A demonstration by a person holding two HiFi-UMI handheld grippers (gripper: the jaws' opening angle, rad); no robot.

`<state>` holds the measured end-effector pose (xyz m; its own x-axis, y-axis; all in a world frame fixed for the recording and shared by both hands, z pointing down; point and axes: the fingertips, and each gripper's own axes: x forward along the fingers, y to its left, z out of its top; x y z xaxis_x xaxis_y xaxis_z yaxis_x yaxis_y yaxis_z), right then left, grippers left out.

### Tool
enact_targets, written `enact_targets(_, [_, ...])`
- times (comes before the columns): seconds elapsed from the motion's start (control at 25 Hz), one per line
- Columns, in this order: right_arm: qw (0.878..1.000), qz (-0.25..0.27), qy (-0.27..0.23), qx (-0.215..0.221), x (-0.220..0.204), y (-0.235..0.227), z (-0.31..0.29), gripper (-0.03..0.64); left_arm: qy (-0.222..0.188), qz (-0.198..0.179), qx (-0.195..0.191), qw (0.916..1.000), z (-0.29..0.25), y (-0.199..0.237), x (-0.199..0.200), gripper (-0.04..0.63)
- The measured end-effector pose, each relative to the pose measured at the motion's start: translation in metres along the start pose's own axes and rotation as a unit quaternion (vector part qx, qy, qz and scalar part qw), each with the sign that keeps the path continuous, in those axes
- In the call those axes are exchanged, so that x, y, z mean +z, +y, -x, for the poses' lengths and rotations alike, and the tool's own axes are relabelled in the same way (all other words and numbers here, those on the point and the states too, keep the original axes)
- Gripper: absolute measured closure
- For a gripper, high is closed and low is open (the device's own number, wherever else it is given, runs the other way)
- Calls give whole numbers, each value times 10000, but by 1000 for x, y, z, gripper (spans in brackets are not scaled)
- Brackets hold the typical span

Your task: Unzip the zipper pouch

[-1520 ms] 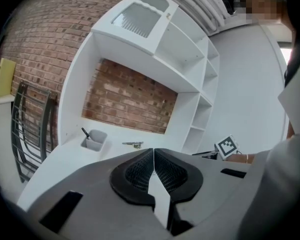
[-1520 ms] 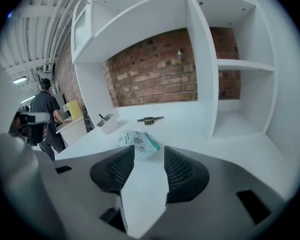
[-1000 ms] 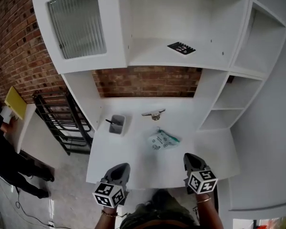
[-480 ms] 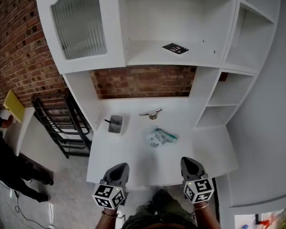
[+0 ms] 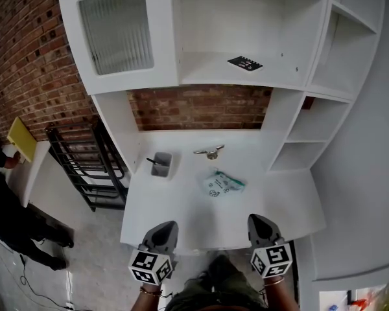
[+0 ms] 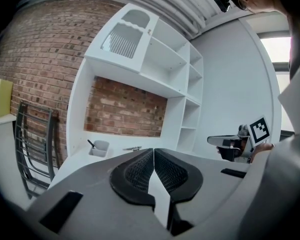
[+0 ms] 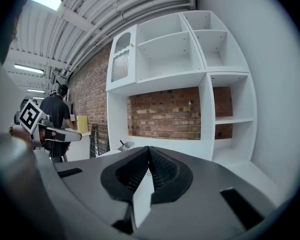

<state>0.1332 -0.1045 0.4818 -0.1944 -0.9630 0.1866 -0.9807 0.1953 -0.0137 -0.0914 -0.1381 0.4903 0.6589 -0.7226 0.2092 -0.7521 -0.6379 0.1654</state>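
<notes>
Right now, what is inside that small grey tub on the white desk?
A thin dark stick leans out of the tub at its left side. The tub's walls hide its bottom, so whether anything else lies inside cannot be seen.

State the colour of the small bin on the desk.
The bin is grey, clearest in the head view.

Mid-frame, a grey bin (image 5: 161,165) and a metal piece (image 5: 209,151) rest on the white surface (image 5: 181,219); a black card (image 5: 246,63) lies upper centre.
</notes>
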Motion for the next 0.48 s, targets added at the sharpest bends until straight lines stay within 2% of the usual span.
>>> enact_targets(0.48, [9999, 22, 77, -116, -6, 0, 3, 615, -48, -107, -67, 9999, 0, 2, -1, 592])
